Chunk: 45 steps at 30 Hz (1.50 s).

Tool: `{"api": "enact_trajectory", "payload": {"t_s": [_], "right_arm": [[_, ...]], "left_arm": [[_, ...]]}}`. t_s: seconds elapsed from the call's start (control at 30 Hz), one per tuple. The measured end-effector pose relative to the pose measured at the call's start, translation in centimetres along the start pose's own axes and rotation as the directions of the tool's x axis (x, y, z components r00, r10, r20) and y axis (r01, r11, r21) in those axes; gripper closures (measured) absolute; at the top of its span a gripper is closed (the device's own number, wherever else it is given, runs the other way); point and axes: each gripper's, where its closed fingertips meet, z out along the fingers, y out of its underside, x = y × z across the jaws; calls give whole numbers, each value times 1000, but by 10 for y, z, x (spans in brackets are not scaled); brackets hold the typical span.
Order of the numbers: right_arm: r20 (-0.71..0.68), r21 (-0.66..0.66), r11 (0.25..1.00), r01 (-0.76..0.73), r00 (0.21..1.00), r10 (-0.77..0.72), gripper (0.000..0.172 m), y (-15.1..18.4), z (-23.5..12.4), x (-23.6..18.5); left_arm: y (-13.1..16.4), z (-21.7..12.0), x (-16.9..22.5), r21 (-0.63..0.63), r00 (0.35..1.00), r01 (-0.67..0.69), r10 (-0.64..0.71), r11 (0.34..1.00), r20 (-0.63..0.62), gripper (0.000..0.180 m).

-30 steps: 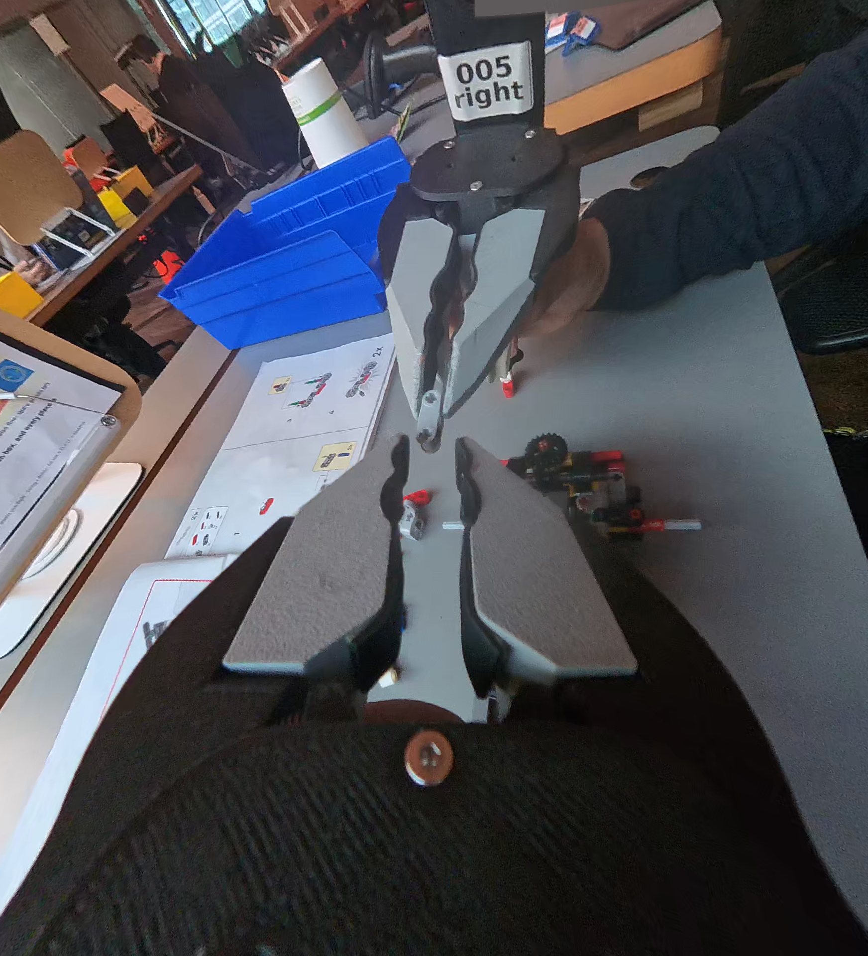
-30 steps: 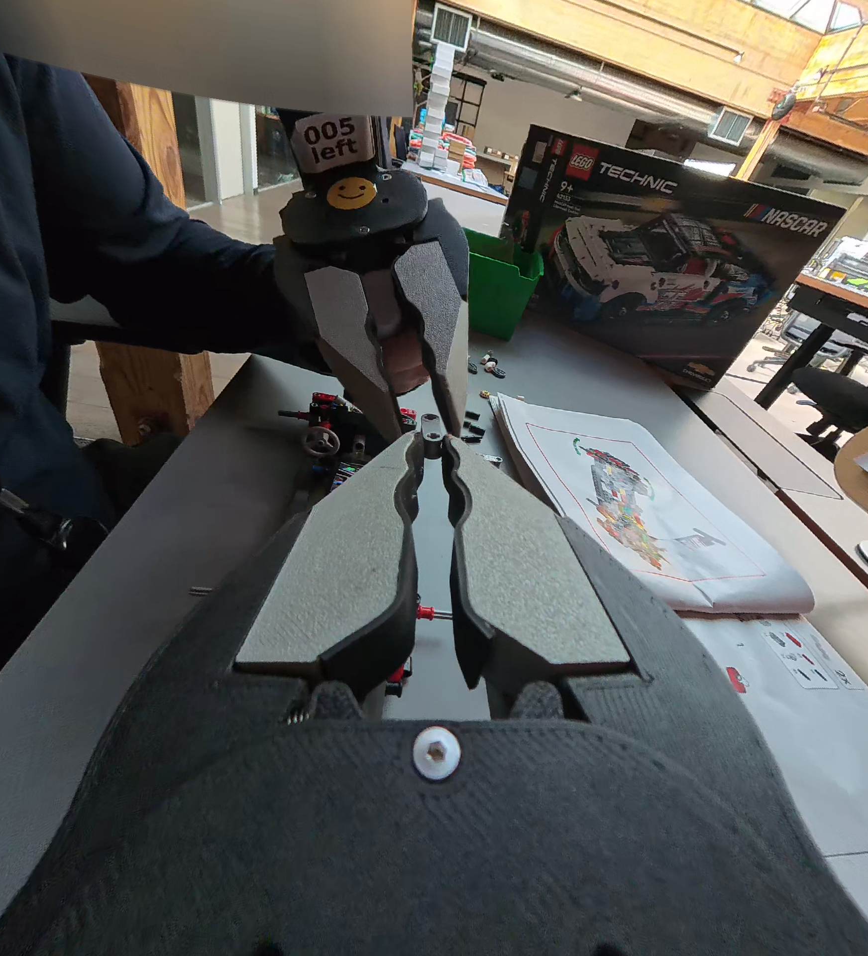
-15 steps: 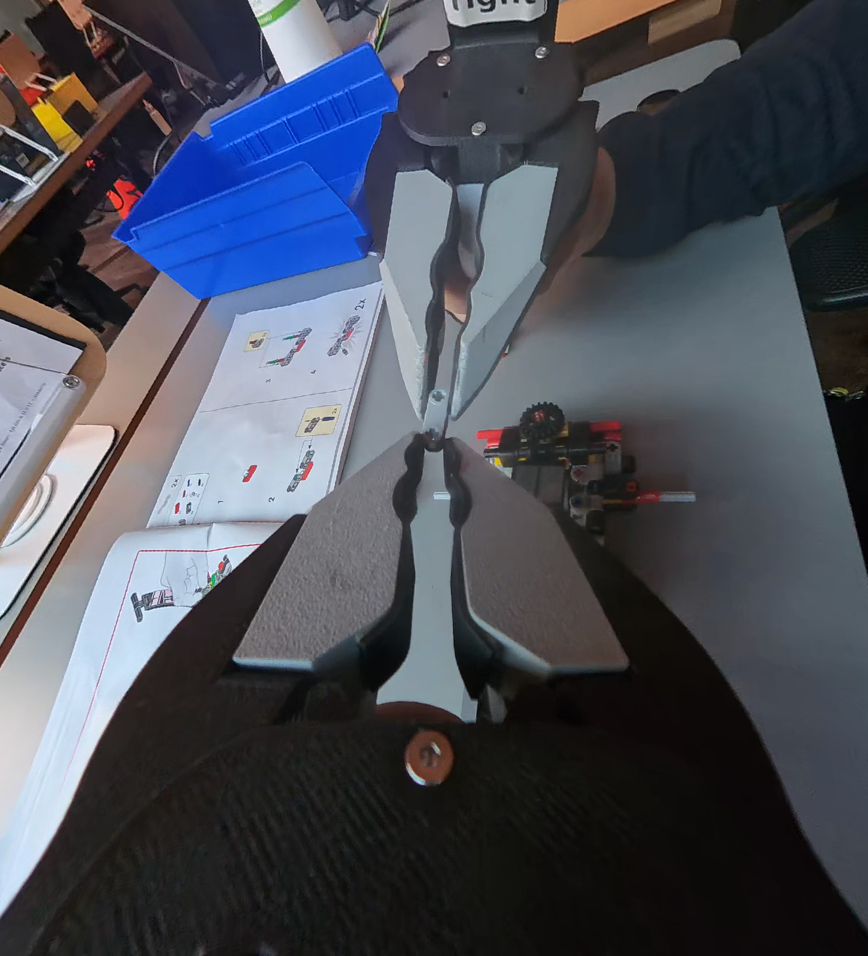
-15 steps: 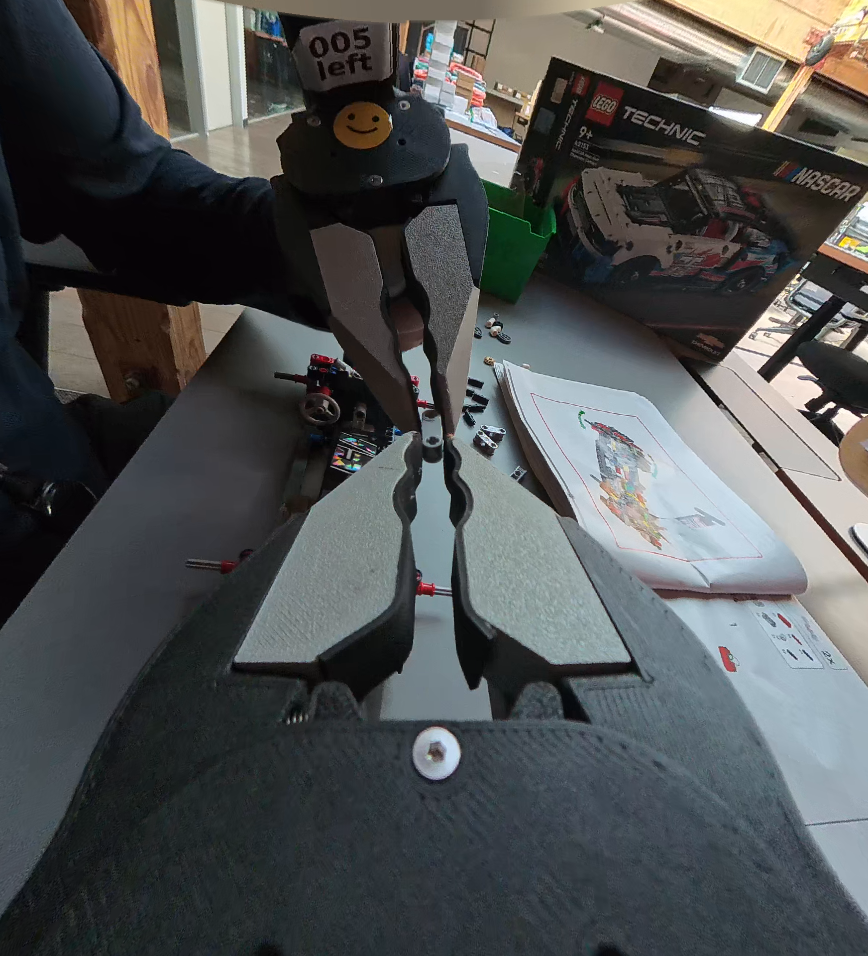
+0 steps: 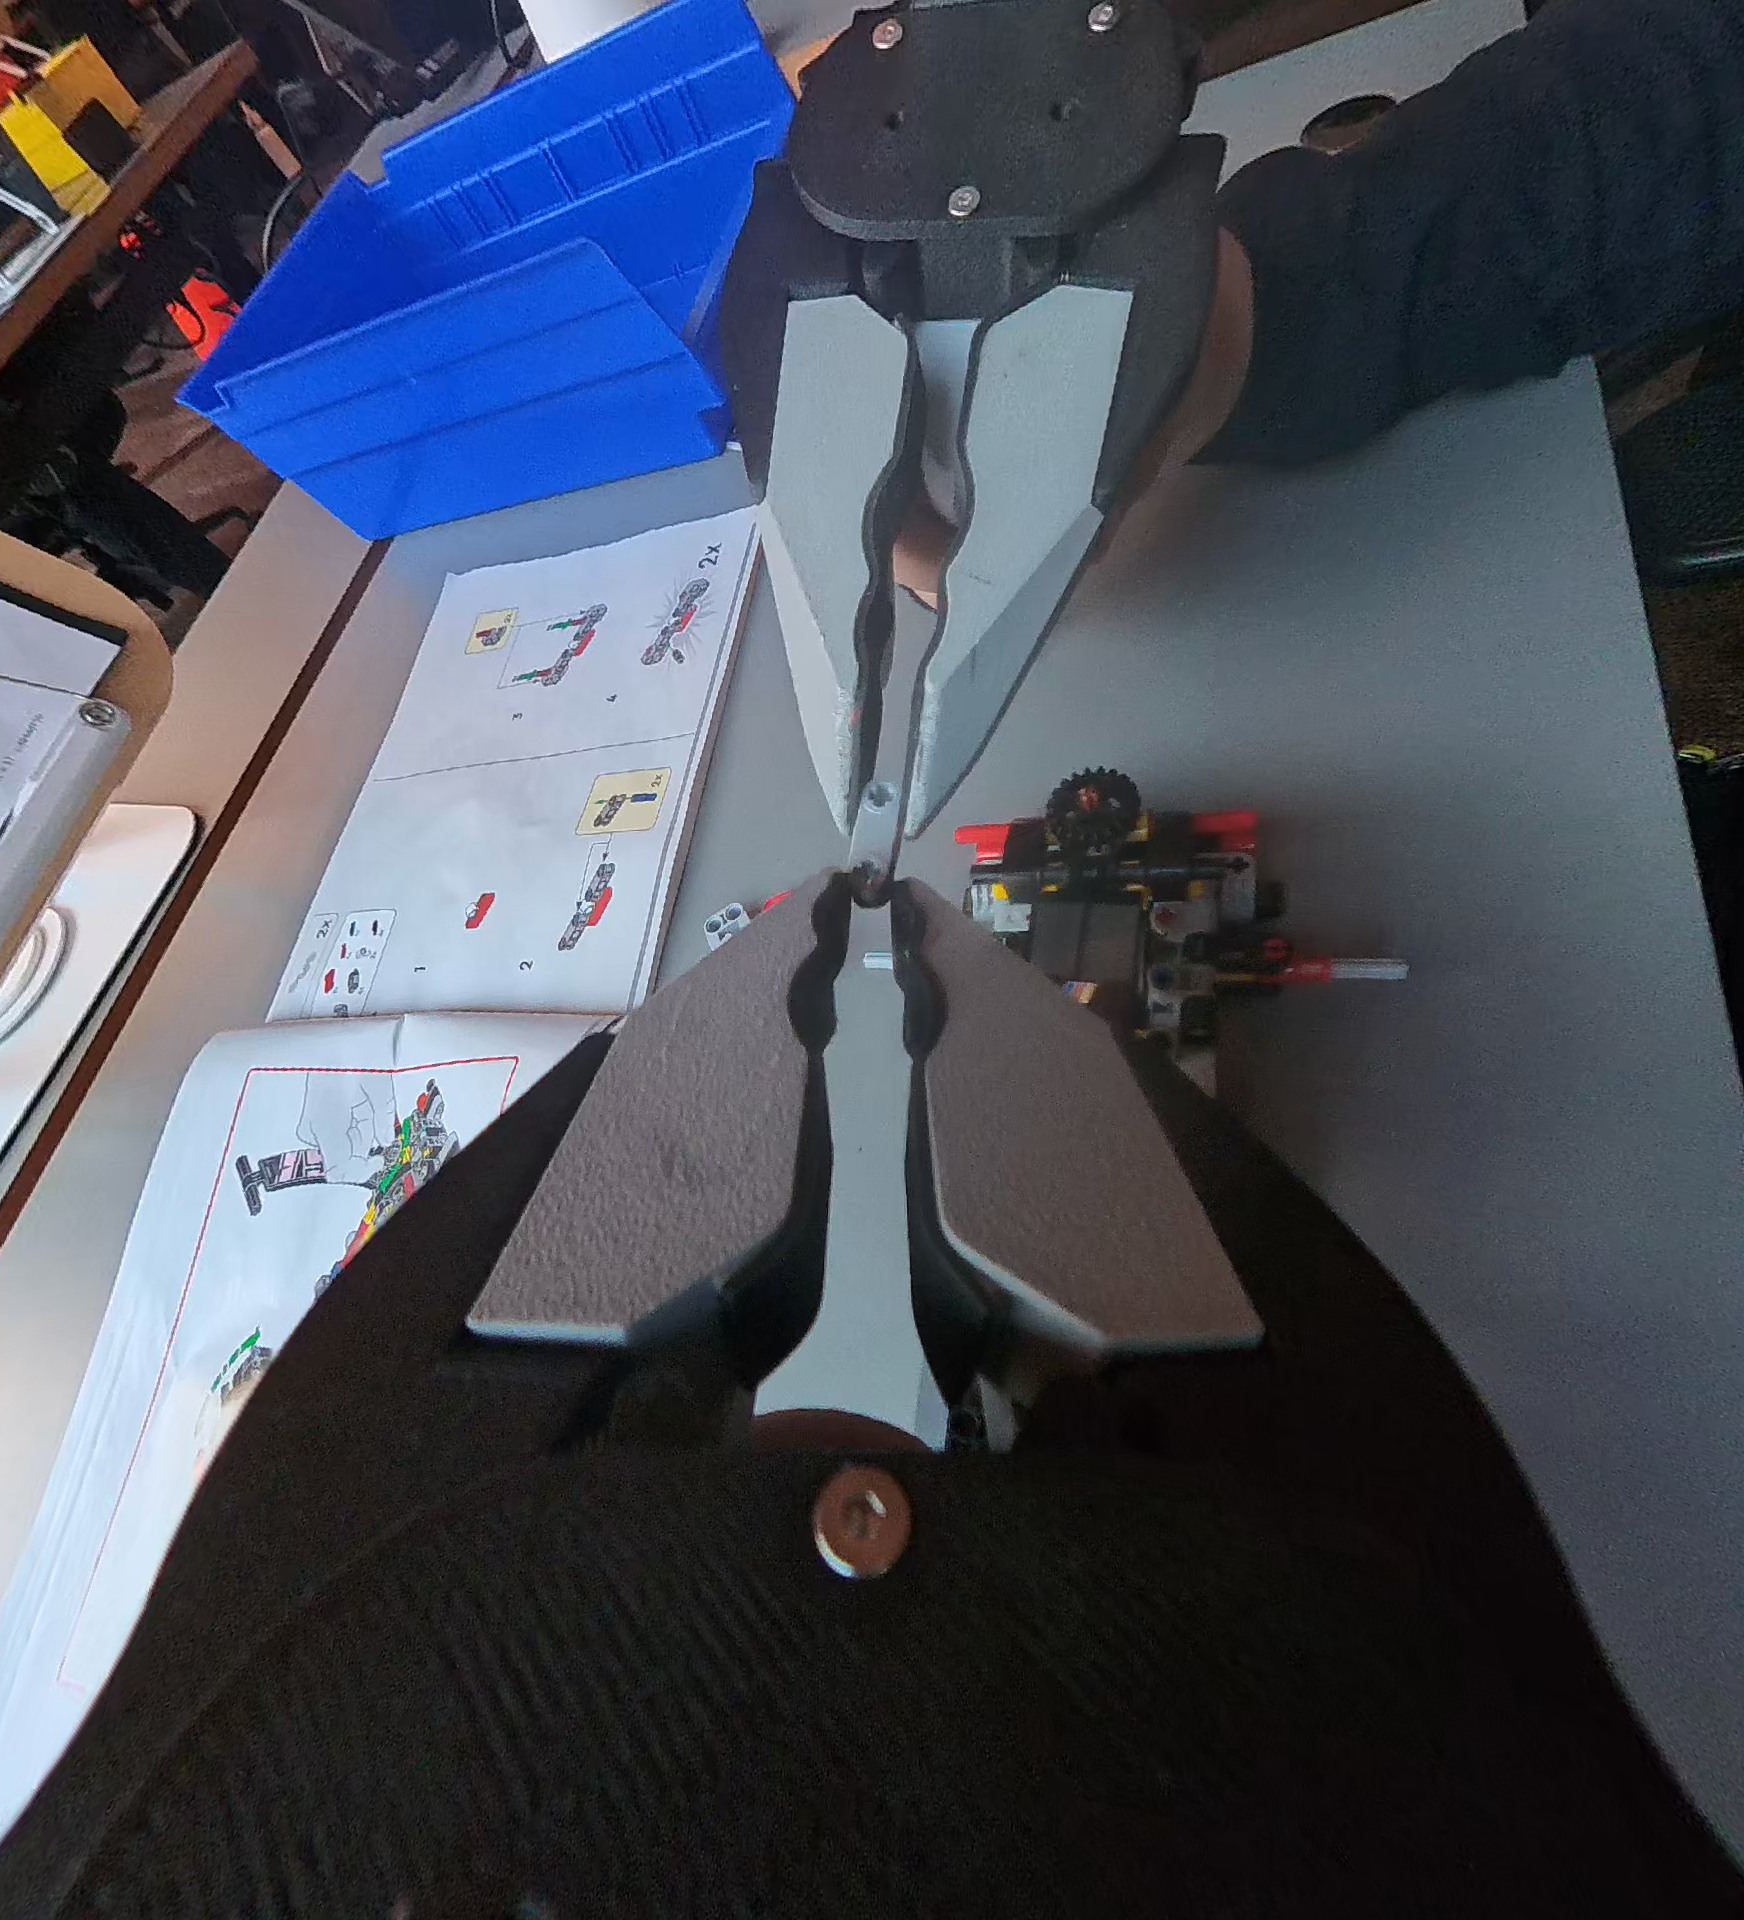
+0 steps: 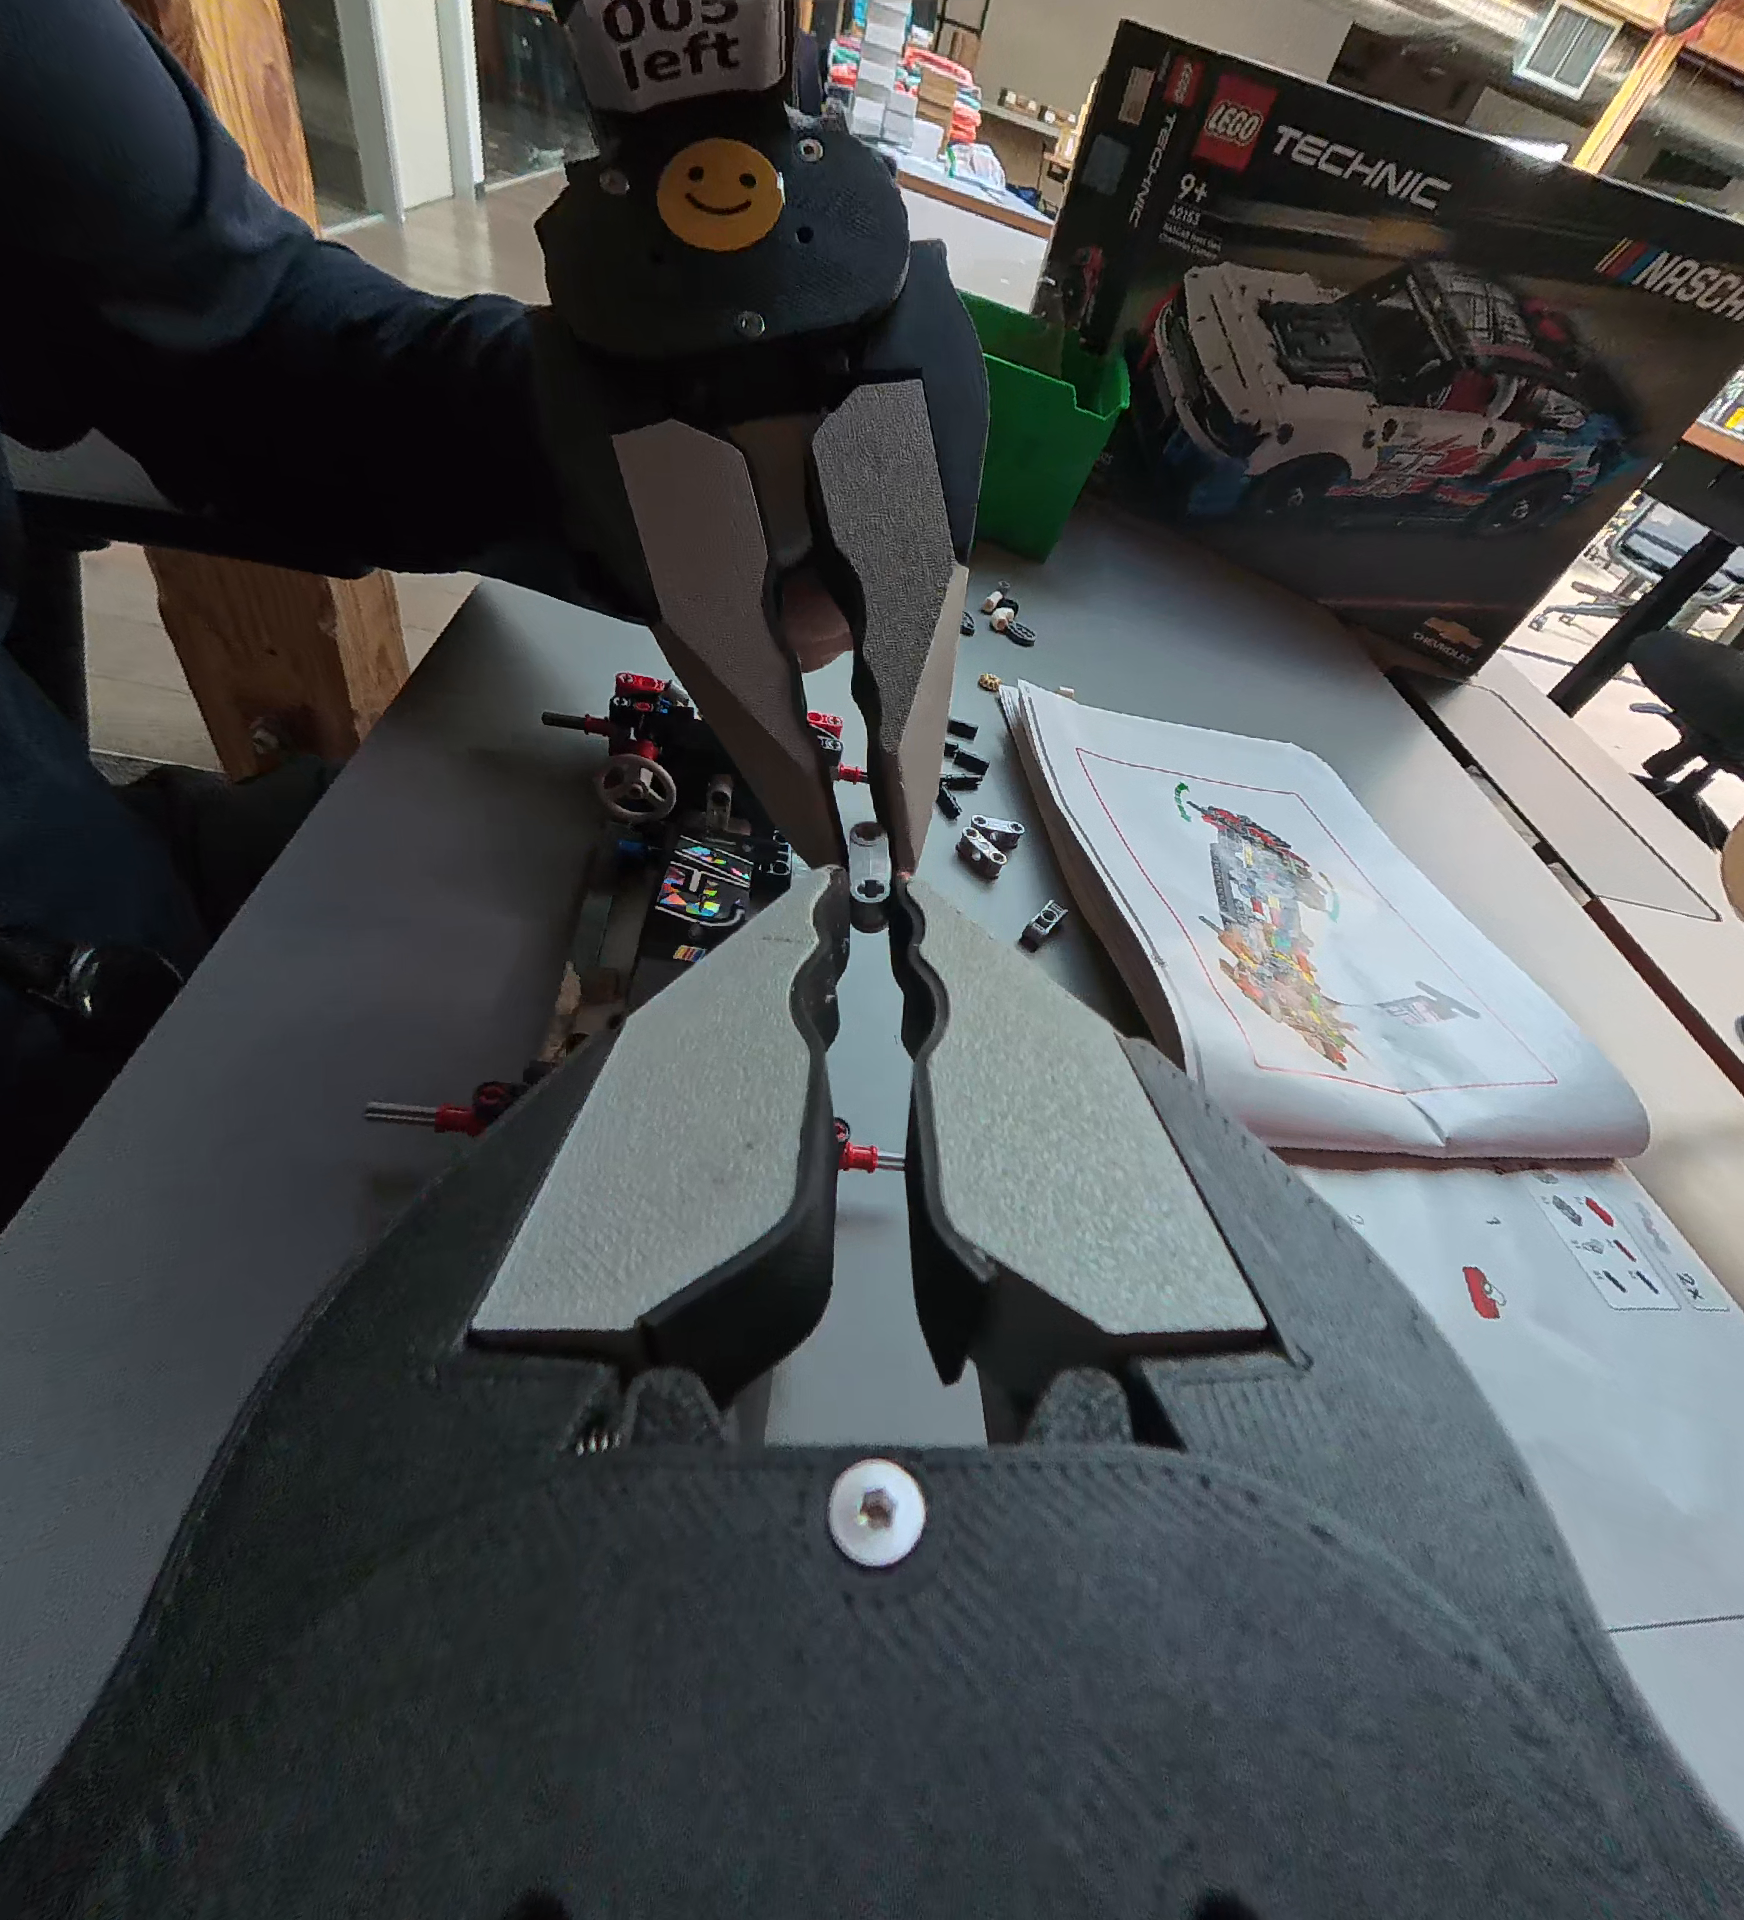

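Your two claws meet tip to tip above the grey worktop (image 5: 1367, 675), and both are clamped on the same small grey two-hole link (image 5: 874, 831).

Your left claw (image 5: 868, 891) pinches the link's near end, its dark fingertips pressed against either side. Your right claw (image 5: 883, 805) comes in from the opposite side and grips the far end, with one of the link's holes showing between its pale fingers (image 5: 1003, 582). From the right wrist view the picture is the same: your right claw (image 6: 868, 896) closes on the end with the cross-shaped hole, and your left claw (image 6: 866, 847) holds the end with the round hole. The link (image 6: 868, 862) hangs clear of the worktop, bridging the two claws.

Just beside the claws sits a partly built brick model (image 5: 1128, 914) with a black gear on top and red pins at its sides; a grey axle sticks out of it. An open instruction booklet (image 5: 535, 779) lies on the other side, with a blue bin (image 5: 494, 343) behind it. In the right wrist view loose small parts (image 6: 987, 840) lie scattered near the booklet (image 6: 1315, 935), and a green bin (image 6: 1044, 436) and a large printed kit box (image 6: 1419, 343) stand at the far edge.
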Motion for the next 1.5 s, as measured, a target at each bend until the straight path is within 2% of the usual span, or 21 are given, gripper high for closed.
{"api": "enact_trajectory", "payload": {"t_s": [0.23, 0.33, 0.4, 0.47, 0.7, 0.8, 0.9, 1.0, 1.13, 1.37, 1.5], "right_arm": [[-16, -2, 999, -40, 999, 40, 167, 3, -1, 7], [-4, 16, 998, -58, 998, 58, 168, 0, -2, 7], [-2, 8, 999, -52, 999, 52, 167, 1, -1, 6], [8, 3, 999, -47, 999, 47, 167, 2, 1, 4], [11, 5, 995, -104, 995, 104, 168, 4, 2, 7], [-74, -16, 993, -115, 991, 114, 168, 11, -1, 23], [-166, 16, 983, -183, 969, 183, 168, 13, -11, 46], [-246, 77, 961, -267, 929, 278, 168, 16, -27, 70], [-334, 168, 927, -337, 865, 375, 171, 18, -52, 97], [-387, 308, 859, -408, 771, 505, 172, 23, -83, 124], [-377, 324, 844, -427, 760, 529, 172, 25, -86, 127]], "left_arm": [[7, 1, -6, 3, 997, 77, -77, 997, -4, 180], [3, 1, -2, 27, 995, 95, -94, 995, -33, 176], [3, 2, -1, 19, 995, 94, -93, 995, -37, 168], [3, 2, -1, 14, 998, 66, -66, 998, -24, 176], [6, 0, -5, -6, 997, 66, -66, 998, -27, 177], [28, -4, -28, -88, 997, 50, -44, 995, 65, 177], [71, -10, -52, -245, 991, 72, -41, 967, 131, 177], [105, -13, -66, -318, 984, 144, -103, 937, 144, 177], [115, -11, -61, -293, 969, 245, -234, 924, 74, 177], [133, -6, -55, -349, 970, 239, -238, 906, 47, 176], [137, -3, -53, -363, 972, 233, -232, 902, 47, 176]]}}
